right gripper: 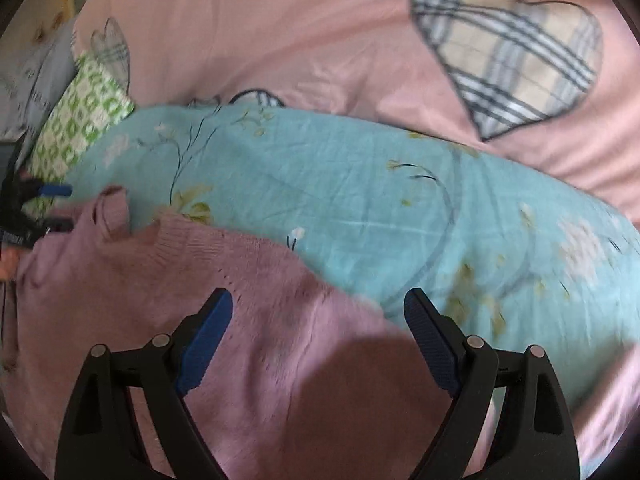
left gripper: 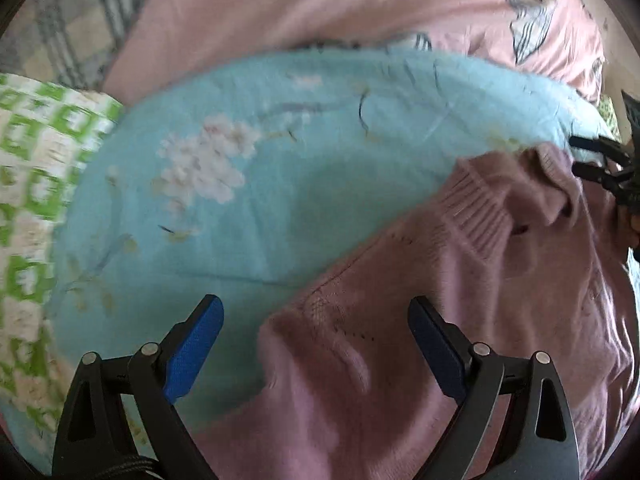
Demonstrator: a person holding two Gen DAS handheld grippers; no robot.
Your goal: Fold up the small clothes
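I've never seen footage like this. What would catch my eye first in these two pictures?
Probably the mauve knitted sweater, lying rumpled across the lower part of both views on a light blue flowered cloth. Next, the big plaid heart printed on the pink bedcover at the upper right of the right wrist view. Along the bottom, the left gripper and the right gripper stand open over the sweater, holding nothing.
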